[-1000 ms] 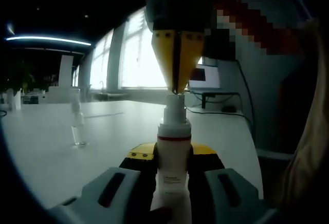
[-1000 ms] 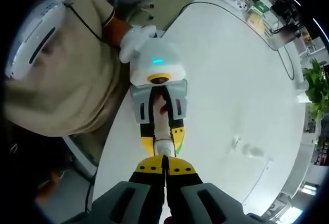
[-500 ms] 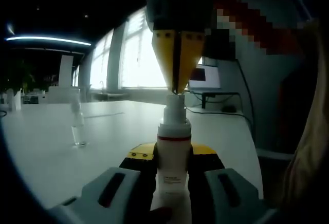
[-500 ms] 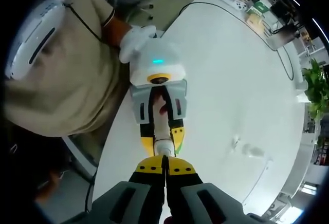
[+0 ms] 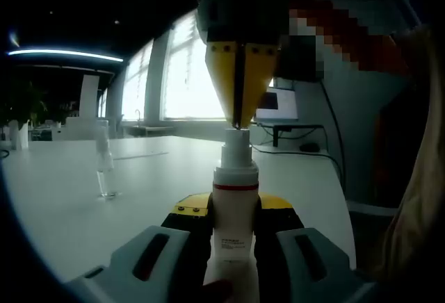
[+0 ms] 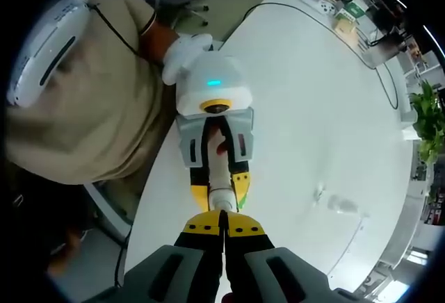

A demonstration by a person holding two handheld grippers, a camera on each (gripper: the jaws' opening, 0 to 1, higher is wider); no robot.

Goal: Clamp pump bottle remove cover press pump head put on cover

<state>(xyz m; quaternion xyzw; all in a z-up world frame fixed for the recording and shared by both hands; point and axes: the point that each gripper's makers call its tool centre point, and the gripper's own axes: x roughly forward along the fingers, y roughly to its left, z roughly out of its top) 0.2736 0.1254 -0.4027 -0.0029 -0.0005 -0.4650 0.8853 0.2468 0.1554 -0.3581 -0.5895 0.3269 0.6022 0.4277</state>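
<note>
Left gripper (image 5: pixel 233 230) clamps upright pump bottle (image 5: pixel 234 209), frame centre; right gripper (image 5: pixel 240 119), jaws closed, points down onto pump head (image 5: pixel 236 146).

The right tongs (image 6: pixel 223 228) point down with their yellow-tipped jaws pressed together, the tips resting on the top of the white pump bottle (image 6: pixel 217 178). Just beyond them, the left tongs (image 6: pixel 218 190) clamp that bottle from both sides. A clear cover (image 6: pixel 340 205) lies on the white bench (image 6: pixel 313 108), well off to the right of the tongs.
</note>
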